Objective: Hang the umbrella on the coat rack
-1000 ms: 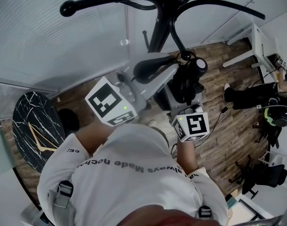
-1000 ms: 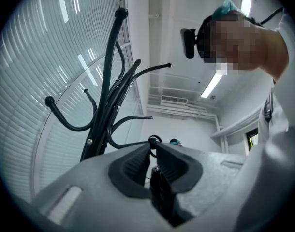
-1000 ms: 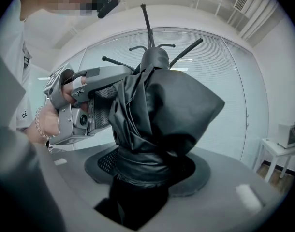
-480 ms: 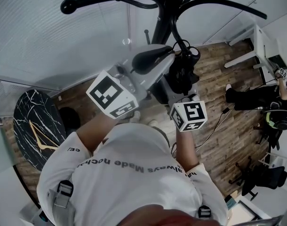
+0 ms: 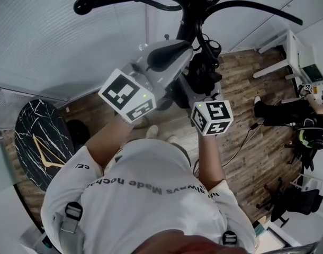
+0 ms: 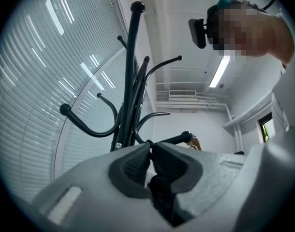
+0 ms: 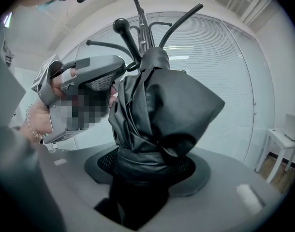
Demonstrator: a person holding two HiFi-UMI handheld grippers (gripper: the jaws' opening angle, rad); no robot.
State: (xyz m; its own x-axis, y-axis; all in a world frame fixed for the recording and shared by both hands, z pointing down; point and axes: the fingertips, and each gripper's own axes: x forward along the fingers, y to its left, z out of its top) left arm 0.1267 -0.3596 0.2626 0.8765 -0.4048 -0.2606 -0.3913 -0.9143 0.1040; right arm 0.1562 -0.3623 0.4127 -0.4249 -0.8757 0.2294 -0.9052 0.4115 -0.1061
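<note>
The black coat rack [image 5: 195, 1] stands against the glass wall, its curved arms spreading above both grippers. My right gripper [image 5: 199, 91] is shut on the folded black umbrella [image 5: 204, 74], jaws wide around its bunched body [image 7: 162, 100]. Just left of it, my left gripper [image 5: 185, 49] is shut on a thin black strap at the umbrella's top. In the left gripper view that strap [image 6: 162, 197] runs between the closed pads [image 6: 133, 166], and the rack's pole [image 6: 130, 71] and hooks rise right behind. In the right gripper view a knobbed rack arm [image 7: 121, 25] stands just above the umbrella.
A round black marble table [image 5: 37, 142] is at the lower left. A white desk [image 5: 288, 49] and a seated person [image 5: 310, 126] are at the right, with a dark chair [image 5: 296, 194] below them. White blinds [image 5: 55, 41] lie behind the glass by the rack.
Both grippers have moved up the picture with the umbrella, closer to the rack's pole and arms. Neither grip has changed.
</note>
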